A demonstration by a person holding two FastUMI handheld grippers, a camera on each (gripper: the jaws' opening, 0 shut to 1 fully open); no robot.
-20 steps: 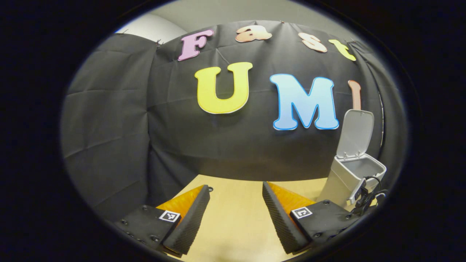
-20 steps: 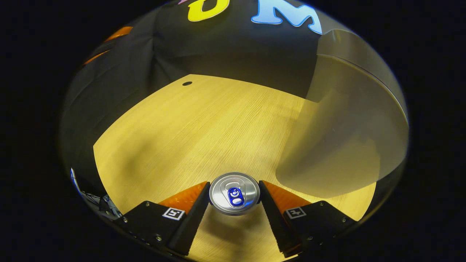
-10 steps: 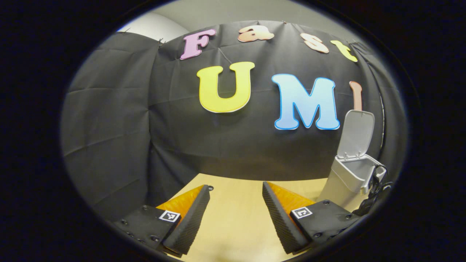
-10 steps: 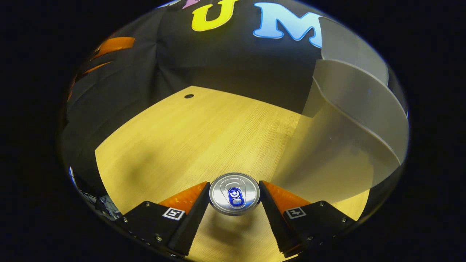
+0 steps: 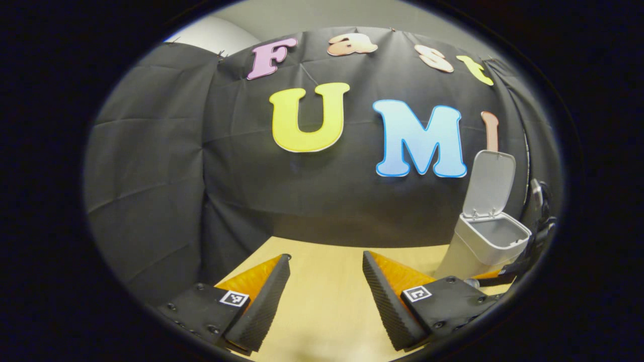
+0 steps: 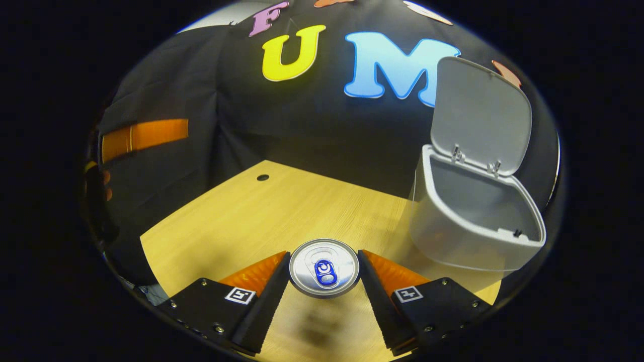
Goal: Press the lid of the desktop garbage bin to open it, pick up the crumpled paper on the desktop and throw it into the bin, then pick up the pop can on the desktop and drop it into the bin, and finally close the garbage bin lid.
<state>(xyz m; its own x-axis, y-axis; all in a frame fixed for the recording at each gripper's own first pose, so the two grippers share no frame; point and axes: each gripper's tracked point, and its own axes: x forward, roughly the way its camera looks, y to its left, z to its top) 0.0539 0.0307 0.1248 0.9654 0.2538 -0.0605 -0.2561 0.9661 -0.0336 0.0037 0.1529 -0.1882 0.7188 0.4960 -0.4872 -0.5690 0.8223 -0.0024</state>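
You are on the can step; your right gripper [image 6: 323, 269] is clamped on the can [image 6: 324, 267], upright above the desk [image 6: 261, 216], with the open bin [image 6: 473, 226] at two o'clock; next, I judge, carry it over the mouth and release. The left gripper view adds your left gripper [image 5: 326, 289], parted and empty, bin [image 5: 485, 241] at three o'clock; the paper I cannot find.

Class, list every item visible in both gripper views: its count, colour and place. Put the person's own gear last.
Silver aluminium pop can with blue tab: one, clamped between the right gripper's fingers, above the table.
Grey plastic desktop bin: one, on the table's right side, hinged lid raised upright.
Light wooden table: one, yellowish, with a small dark hole.
Right gripper: one, shut on the can.
Left gripper: one, open, over the table.
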